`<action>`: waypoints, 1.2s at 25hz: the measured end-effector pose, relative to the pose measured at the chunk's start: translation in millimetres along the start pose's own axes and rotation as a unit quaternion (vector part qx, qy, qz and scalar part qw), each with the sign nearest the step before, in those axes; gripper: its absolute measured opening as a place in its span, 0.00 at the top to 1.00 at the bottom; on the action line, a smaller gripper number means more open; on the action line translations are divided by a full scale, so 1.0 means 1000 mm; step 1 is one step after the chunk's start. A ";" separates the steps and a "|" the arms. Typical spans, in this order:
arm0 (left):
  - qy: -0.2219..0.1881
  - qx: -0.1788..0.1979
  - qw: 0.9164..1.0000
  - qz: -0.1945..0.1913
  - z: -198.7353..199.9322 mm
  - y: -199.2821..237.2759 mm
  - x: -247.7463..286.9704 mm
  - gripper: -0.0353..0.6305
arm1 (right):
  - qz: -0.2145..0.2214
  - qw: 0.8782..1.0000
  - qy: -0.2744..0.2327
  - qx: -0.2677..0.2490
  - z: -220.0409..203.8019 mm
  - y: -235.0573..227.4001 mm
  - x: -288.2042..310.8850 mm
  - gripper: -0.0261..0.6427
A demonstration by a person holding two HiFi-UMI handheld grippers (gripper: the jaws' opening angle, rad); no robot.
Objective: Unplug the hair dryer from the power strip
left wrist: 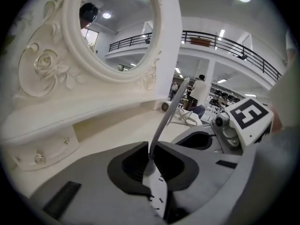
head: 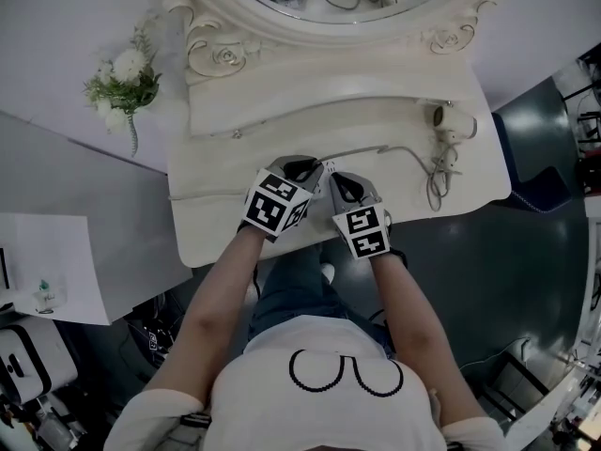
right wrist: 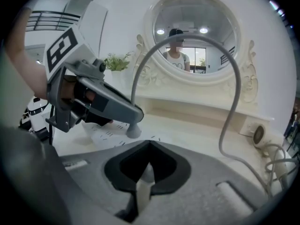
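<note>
On the white desk (head: 216, 216), the left gripper (left wrist: 151, 159) had its fingers closed on the grey plug (right wrist: 133, 131), which sat in the white power strip (right wrist: 105, 134). The plug's grey cord (right wrist: 234, 93) rose from between those fingers, arched over and ran to the hair dryer (head: 449, 120), which lay at the desk's back right, well apart from both grippers. Just beside the left one, the right gripper (right wrist: 147, 165) had its fingers fully closed, their tips down at the power strip.

matt painted table (head: 221, 216), smooth plastic cord (left wrist: 164, 118)
</note>
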State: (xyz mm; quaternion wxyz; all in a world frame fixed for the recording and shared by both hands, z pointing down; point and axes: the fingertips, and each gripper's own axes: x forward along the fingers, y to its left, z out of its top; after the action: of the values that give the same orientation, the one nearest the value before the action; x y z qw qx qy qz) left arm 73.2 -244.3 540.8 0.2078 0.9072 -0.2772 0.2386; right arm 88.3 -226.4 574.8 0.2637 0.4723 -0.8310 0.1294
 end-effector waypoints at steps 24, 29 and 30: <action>0.043 0.001 0.999 -0.023 -0.008 0.000 0.002 0.89 | 0.102 0.995 -0.007 -0.023 0.003 0.033 0.006 0.56; 0.046 -0.027 0.998 -0.015 -0.005 0.003 0.001 0.89 | 0.098 0.995 0.012 -0.022 0.002 0.033 0.008 0.56; 0.050 -0.010 0.999 -0.012 -0.005 0.001 0.000 0.90 | 0.098 0.995 0.015 -0.021 0.002 0.033 0.008 0.56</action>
State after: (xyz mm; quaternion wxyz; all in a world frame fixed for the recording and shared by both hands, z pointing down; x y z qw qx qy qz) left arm 71.1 -242.3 545.4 0.2335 0.8952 -0.2576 0.2787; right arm 56.5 -215.8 578.8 0.2720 0.3813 -0.8717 0.1442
